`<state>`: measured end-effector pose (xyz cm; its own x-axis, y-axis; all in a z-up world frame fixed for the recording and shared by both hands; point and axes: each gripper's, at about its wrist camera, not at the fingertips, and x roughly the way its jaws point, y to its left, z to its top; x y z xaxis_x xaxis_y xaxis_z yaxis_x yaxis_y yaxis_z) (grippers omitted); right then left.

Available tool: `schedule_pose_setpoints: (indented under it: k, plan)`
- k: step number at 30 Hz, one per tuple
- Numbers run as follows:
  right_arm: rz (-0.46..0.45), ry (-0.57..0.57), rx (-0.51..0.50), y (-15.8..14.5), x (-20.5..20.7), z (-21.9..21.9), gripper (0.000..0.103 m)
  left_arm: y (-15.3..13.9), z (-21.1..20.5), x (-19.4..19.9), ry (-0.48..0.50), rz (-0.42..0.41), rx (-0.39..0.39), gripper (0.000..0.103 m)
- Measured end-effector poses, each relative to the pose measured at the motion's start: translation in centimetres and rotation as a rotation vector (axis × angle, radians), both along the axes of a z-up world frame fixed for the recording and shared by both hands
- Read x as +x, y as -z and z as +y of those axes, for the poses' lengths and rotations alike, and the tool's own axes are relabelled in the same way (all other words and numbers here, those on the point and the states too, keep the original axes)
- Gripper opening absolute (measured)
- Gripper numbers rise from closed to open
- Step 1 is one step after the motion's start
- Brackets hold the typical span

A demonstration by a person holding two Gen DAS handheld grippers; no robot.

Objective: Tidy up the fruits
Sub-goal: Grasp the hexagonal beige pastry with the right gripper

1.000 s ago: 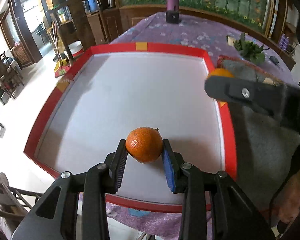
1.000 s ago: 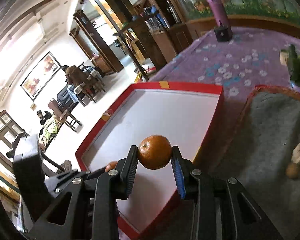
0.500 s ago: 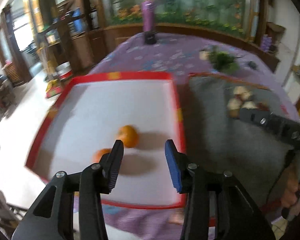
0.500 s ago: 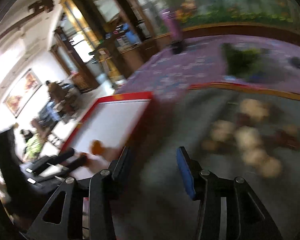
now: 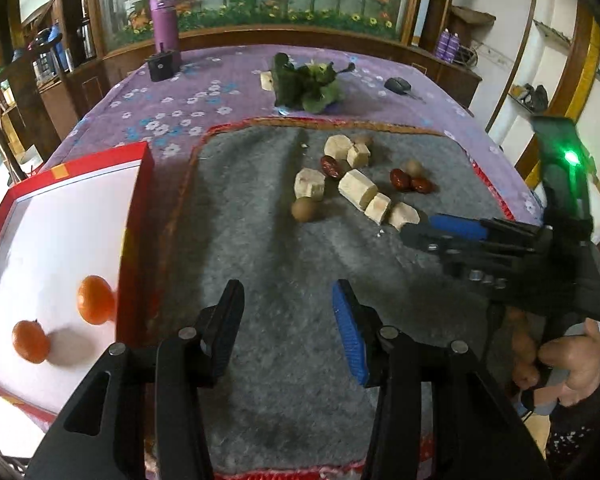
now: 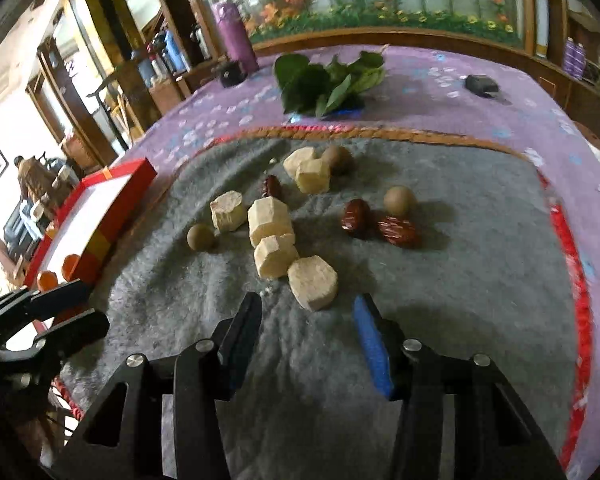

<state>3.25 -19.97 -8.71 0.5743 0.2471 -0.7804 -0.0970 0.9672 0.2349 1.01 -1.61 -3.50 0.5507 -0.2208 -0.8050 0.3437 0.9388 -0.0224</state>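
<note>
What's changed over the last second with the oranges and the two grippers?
Both grippers let go: the two oranges now lie in the red tray. The left gripper and right gripper swung right, open, over the grey mat. The cut pieces and dates there look undisturbed.

You have two oranges [image 5: 95,300] in one red tray [image 5: 138,208] left of your jaws, and ahead of them six pale chunks [image 6: 313,282], three red dates [image 6: 397,231] and three brown round fruits [image 6: 200,237].
</note>
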Motion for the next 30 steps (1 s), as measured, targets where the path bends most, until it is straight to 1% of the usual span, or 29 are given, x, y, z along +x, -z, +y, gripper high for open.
schedule_pose_setpoints:
  k: [2, 3, 4, 5, 8, 9, 11, 13, 17, 19, 21, 23, 28, 30]
  plan:
    - [0.018, 0.007, -0.035, 0.8, 1.0, 0.5, 0.038, 0.1, -0.6, 0.2, 0.015, 0.005, -0.003, 0.044]
    - [0.007, 0.012, -0.049, 0.9, 1.2, 0.8, 0.036, 0.1, -0.8, 0.4, 0.022, 0.008, -0.005, 0.044]
    - [0.009, 0.011, -0.047, 0.8, 1.2, 0.9, 0.033, 0.2, -1.0, 0.5, 0.030, 0.011, -0.007, 0.044]
    - [0.008, 0.020, -0.046, 0.8, 1.2, 0.6, 0.028, 0.3, -1.4, 0.7, 0.044, 0.015, -0.009, 0.044]
    - [0.014, 0.030, 0.001, 0.8, 1.3, -0.6, 0.027, 0.8, -2.5, 1.2, 0.073, 0.031, -0.006, 0.044]
    - [0.014, 0.035, 0.001, 0.7, 1.3, -0.8, 0.027, 0.9, -3.0, 1.5, 0.085, 0.037, -0.004, 0.044]
    - [0.015, 0.067, 0.005, 0.6, 0.7, -2.1, 0.027, 1.3, -4.2, 2.0, 0.105, 0.049, -0.005, 0.044]
    - [0.024, 0.094, 0.033, 0.7, 0.0, -3.7, 0.027, 1.7, -5.3, 2.7, 0.119, 0.071, -0.013, 0.044]
    - [0.016, 0.096, 0.030, 0.9, -1.3, -5.0, 0.028, 3.1, -7.8, 4.4, 0.131, 0.114, -0.008, 0.044]
    - [0.007, 0.095, 0.027, 0.9, -1.4, -5.1, 0.028, 3.7, -8.7, 5.2, 0.139, 0.139, -0.013, 0.038]
    - [-0.004, 0.090, -0.001, 0.9, -1.4, -4.7, 0.029, 4.0, -9.4, 5.9, 0.134, 0.143, -0.013, 0.033]
    - [-0.008, 0.086, -0.004, 1.0, -1.4, -4.5, 0.030, 4.1, -9.9, 6.5, 0.139, 0.147, -0.025, 0.029]
    - [-0.007, 0.089, 0.070, 1.2, -1.3, -5.5, 0.030, 4.1, -10.4, 7.4, 0.140, 0.145, -0.035, 0.021]
    - [-0.007, 0.092, 0.098, 1.2, -1.3, -5.9, 0.030, 4.1, -10.3, 7.6, 0.135, 0.148, -0.046, 0.020]
